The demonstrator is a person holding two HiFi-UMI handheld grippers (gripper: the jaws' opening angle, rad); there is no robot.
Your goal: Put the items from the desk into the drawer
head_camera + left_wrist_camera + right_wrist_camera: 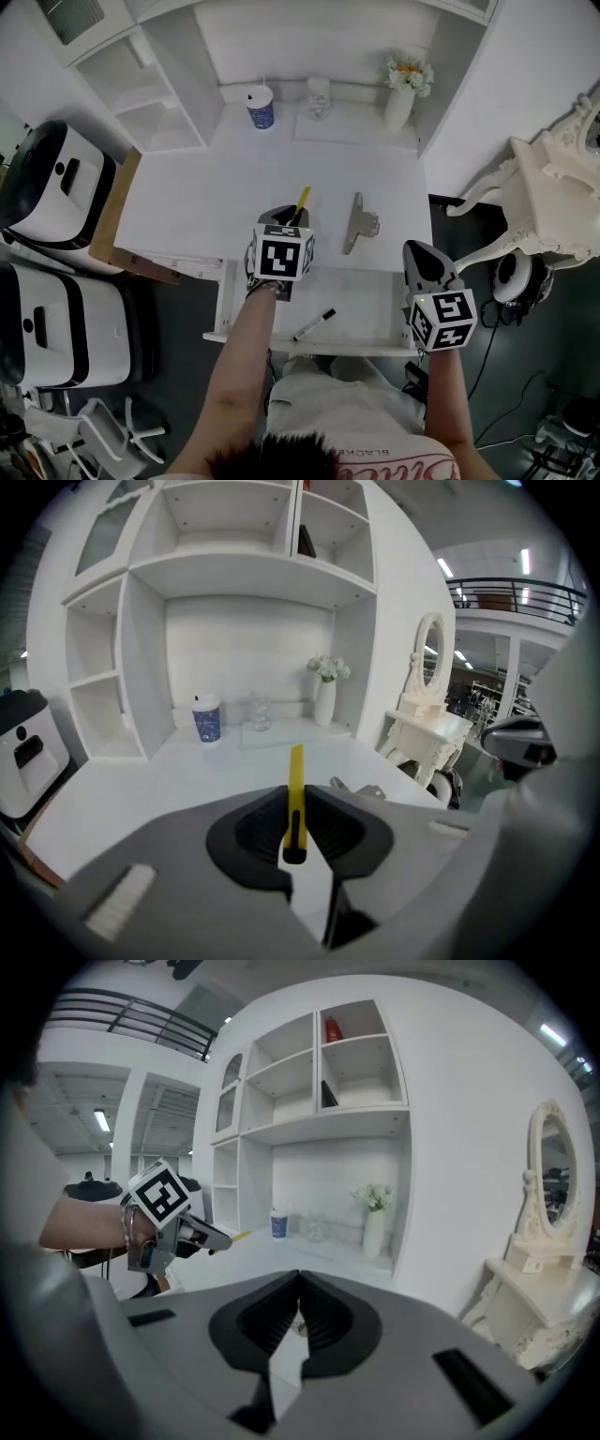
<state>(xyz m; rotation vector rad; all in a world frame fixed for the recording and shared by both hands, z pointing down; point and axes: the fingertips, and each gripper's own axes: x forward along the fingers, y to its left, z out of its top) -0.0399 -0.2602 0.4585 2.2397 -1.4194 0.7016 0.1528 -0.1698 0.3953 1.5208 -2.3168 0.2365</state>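
- The slim yellow cutter [296,766] is sitting clamped between the left gripper's [296,803] jaws, black end rearmost, tip pointing out over the desk [187,206].
- The silver clip [356,223] is lying flat on the desk, just right of the cutter.
- The black-and-white marker [314,324] is lying slanted inside the drawer [375,305], which is standing pulled open.

White bench [178,211] against a white wall. Behind and above the bench, white open shelving [234,569]. Right of the bench, ornate white dressing table [548,202] with oval mirror [430,649]. Left of the bench, white-and-black machines [52,183]. Below, dark grey floor [183,309]. Farther right, ceiling strip lights [523,561].
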